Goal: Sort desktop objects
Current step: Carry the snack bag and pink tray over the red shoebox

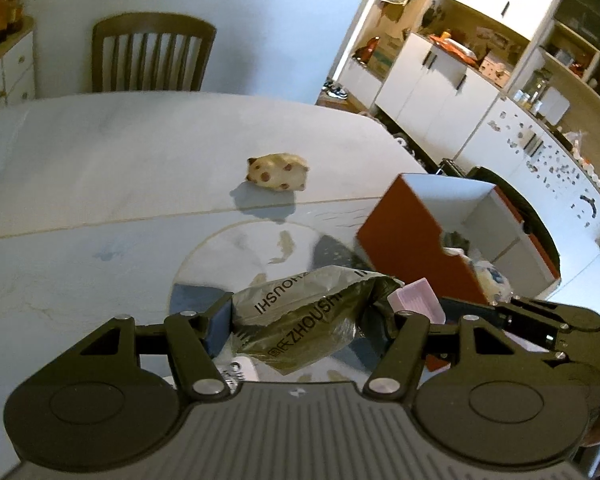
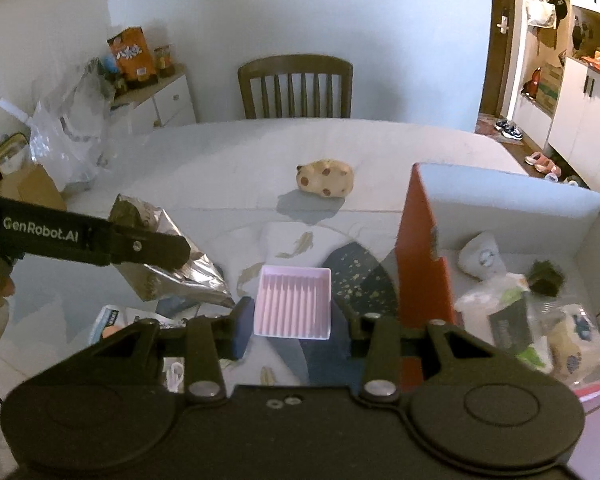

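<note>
Two grippers: left gripper (image 1: 300, 320) jaws pinching one foil packet (image 1: 300, 320); right gripper (image 2: 292, 312) jaws pinching one pink tray (image 2: 294, 306).

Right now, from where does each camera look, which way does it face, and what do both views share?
Left wrist: sits on the left gripper, facing down across the table to the chair; the gripper holds a dark snack bag; the right gripper shows at right.
Right wrist: sits on the right gripper, facing likewise; it holds a pink tray; the left gripper shows at left.
Shared: spotted toy, orange box, chair, table.
</note>
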Demonstrator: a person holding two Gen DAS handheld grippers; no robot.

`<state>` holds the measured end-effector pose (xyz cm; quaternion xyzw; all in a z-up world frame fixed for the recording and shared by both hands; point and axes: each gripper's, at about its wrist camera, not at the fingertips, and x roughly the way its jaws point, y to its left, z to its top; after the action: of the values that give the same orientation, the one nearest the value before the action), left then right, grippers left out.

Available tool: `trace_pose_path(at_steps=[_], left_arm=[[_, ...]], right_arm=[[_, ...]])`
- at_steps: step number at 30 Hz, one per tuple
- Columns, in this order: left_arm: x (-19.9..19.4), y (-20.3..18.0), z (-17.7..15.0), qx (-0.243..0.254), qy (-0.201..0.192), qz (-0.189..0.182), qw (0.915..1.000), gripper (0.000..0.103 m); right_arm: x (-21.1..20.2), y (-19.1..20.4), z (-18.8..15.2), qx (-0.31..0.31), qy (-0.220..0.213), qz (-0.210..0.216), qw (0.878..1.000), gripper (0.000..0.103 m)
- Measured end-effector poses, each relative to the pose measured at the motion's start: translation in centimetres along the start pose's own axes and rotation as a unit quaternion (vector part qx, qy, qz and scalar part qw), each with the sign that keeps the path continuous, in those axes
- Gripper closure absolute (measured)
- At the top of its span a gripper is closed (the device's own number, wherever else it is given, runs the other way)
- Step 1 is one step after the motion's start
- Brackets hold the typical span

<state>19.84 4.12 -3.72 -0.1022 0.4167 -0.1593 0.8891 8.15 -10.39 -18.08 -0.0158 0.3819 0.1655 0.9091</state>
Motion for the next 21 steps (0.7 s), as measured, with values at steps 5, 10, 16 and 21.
trace_pose_path(at_steps=[5, 10, 16, 21], left_arm=[[-0.9, -2.3, 0.1, 0.015, -0.002, -0.007, 0.9999, 0.038], [-1.6, -4.8, 0.4, 0.036, -0.010, -0.018, 0.9992, 0.038], [-2.0, -7.8, 1.0, 0.056, -0.020, -0.035, 0.9976, 0.038], [-1.7, -10.2, 1.3, 0.068, -0.024, -0.046, 0.9963, 0.038]], right_arm=[[-2.3, -0.9, 0.2, 0.010, -0.012, -0.004, 1.000, 0.062], [-4.7, -2.3, 0.3, 0.016, -0.024, -0.012, 1.000, 0.062], [-6.8, -4.2, 0.2, 0.023, -0.037, -0.023, 0.999, 0.062], [-8.0, -6.2, 0.1, 0.032, -0.041, -0.029, 0.998, 0.062]])
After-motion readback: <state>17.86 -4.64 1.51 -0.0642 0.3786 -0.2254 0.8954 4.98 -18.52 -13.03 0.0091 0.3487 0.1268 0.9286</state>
